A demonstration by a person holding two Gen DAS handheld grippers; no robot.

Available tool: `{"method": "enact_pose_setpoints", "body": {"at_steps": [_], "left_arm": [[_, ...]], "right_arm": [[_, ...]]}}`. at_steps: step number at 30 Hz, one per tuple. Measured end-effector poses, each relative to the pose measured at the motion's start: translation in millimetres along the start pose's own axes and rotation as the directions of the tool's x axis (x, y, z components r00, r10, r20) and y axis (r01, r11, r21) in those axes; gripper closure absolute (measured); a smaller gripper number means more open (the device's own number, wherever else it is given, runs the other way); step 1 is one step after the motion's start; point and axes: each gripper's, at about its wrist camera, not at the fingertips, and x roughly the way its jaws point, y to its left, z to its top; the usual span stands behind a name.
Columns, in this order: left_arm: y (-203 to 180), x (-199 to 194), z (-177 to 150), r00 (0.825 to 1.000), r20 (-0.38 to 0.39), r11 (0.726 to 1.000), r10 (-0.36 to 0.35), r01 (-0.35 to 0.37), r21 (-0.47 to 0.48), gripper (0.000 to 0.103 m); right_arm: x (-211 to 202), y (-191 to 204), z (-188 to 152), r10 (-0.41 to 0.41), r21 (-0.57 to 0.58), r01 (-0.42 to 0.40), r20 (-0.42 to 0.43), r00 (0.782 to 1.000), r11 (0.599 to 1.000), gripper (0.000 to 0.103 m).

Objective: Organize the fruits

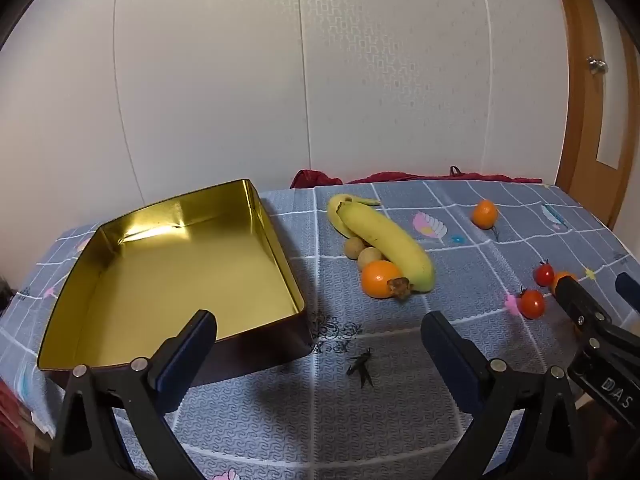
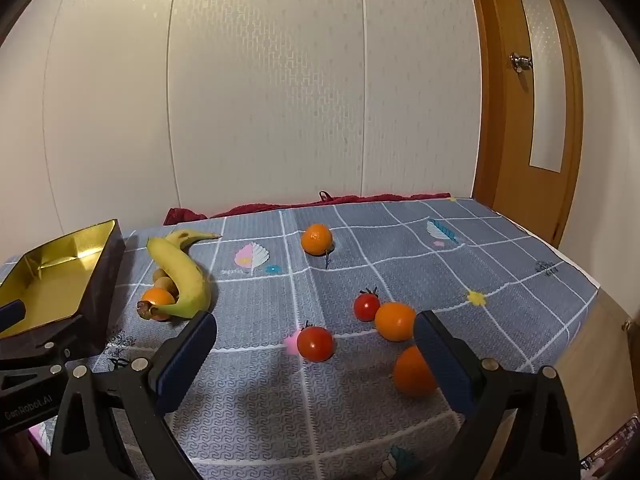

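Note:
An empty gold-lined tin box [image 1: 168, 280] [image 2: 48, 272] stands at the left of the table. Right of it lie two bananas [image 1: 384, 236] [image 2: 180, 272], two small tan round fruits [image 1: 370, 258] and an orange fruit [image 1: 380, 279] [image 2: 158, 298] in a heap. Another orange fruit [image 1: 485, 213] [image 2: 316, 239] sits farther back. Two red tomatoes [image 2: 316, 343] [image 2: 366, 306] and two orange fruits [image 2: 395, 321] [image 2: 412, 372] lie in front of my right gripper [image 2: 316, 338], which is open and holds nothing. My left gripper [image 1: 320, 332] is open and holds nothing, near the box's front corner.
A grey checked cloth [image 2: 400, 264] covers the table; its right edge drops off near a wooden door [image 2: 532, 92]. A small dark stem scrap [image 1: 362, 366] lies on the cloth. Red fabric [image 1: 316, 178] lies along the table's back edge by the wall.

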Motion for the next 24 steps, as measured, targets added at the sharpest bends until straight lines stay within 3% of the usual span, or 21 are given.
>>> {"method": "enact_pose_setpoints", "body": {"at_steps": [5,11,24], "left_arm": [[13.6,0.3,2.1,0.999,-0.011,0.998,-0.033,0.032,-0.060,0.000],[2.8,-1.9,1.2,1.000,0.017,1.000,0.012,-0.012,-0.008,0.000],[1.2,-1.1,1.4,1.000,0.014,1.000,0.005,-0.005,-0.009,0.000]], "right_arm": [[0.5,-1.3,0.7,0.002,0.002,-0.002,0.001,1.000,1.000,0.003],[-0.7,-1.4,0.6,0.002,0.014,-0.002,0.002,1.000,1.000,0.003],[-0.7,2.8,-1.0,0.005,-0.004,-0.005,0.007,1.000,1.000,0.003]]}}
